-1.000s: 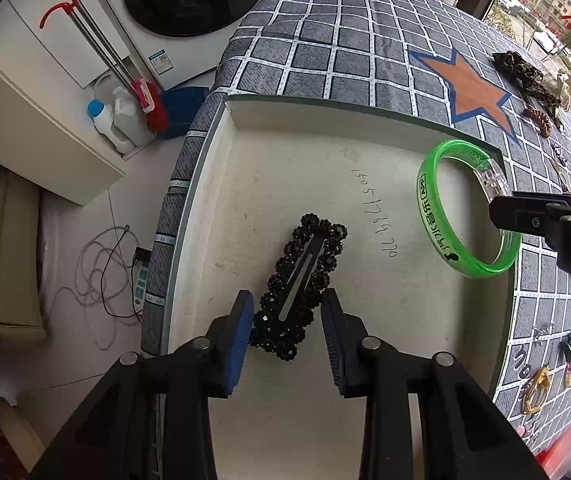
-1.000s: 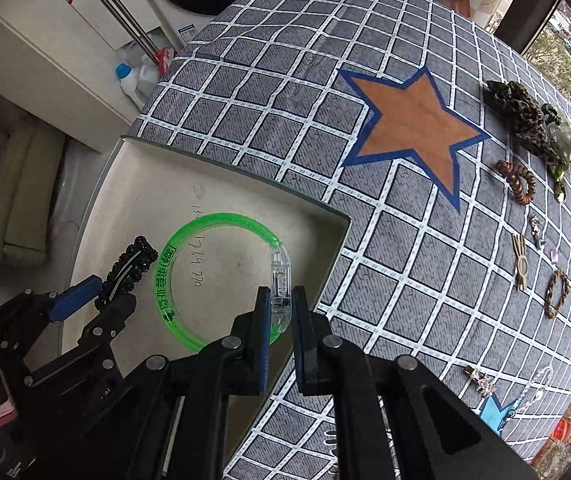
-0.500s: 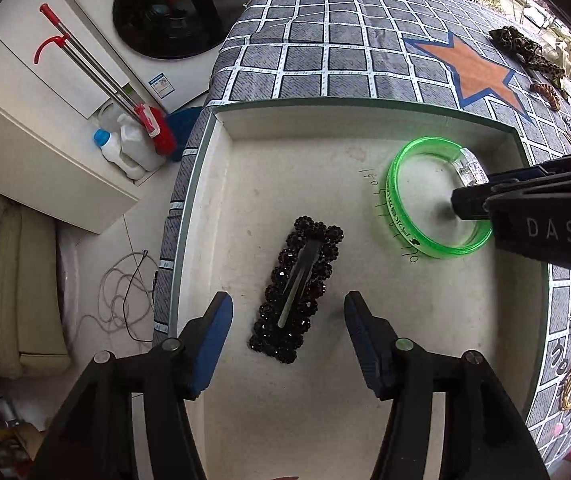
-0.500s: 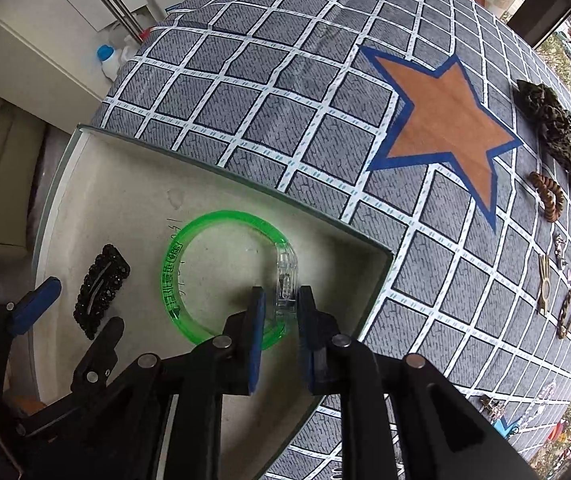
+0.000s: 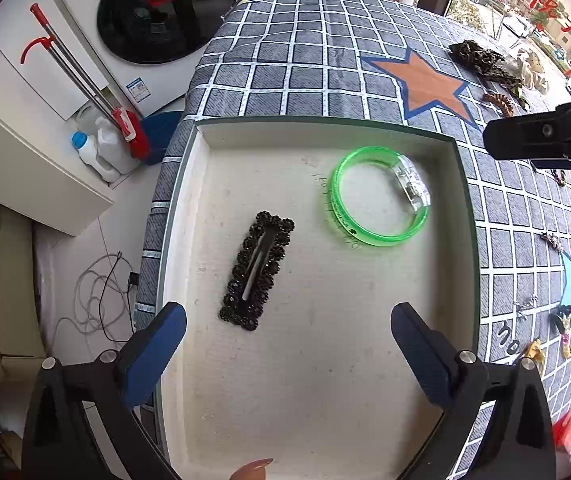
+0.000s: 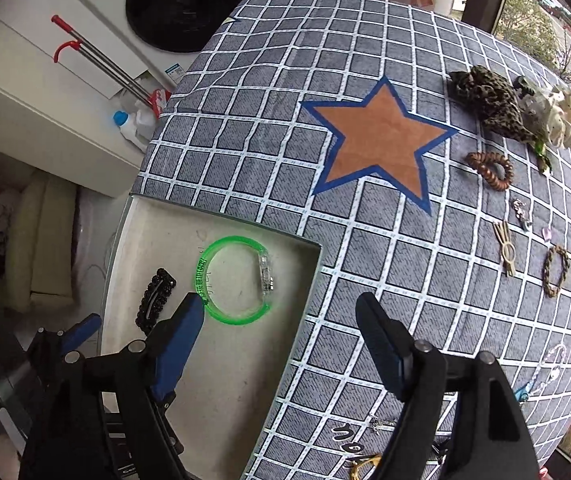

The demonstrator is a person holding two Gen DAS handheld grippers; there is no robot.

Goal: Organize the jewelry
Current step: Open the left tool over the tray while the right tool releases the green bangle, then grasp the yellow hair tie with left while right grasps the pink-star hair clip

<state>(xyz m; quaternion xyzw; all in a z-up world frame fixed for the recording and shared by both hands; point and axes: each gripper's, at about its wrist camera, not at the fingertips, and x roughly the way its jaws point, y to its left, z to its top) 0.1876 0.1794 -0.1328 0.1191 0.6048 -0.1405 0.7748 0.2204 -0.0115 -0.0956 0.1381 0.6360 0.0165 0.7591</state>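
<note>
Jewelry so far sorted, a black hair clip and a green bangle, lies loose in the tray, ahead of the left gripper. Both it and the right gripper are opening wide with nothing between their fingers. More pieces wait on the checked cloth beyond the right gripper.

Colours we see in the tray and on the cloth

We see a black beaded hair clip, a neon-green bangle, a cream tray, and a grey-and-white checked cloth with 1 orange, blue-edged star.
</note>
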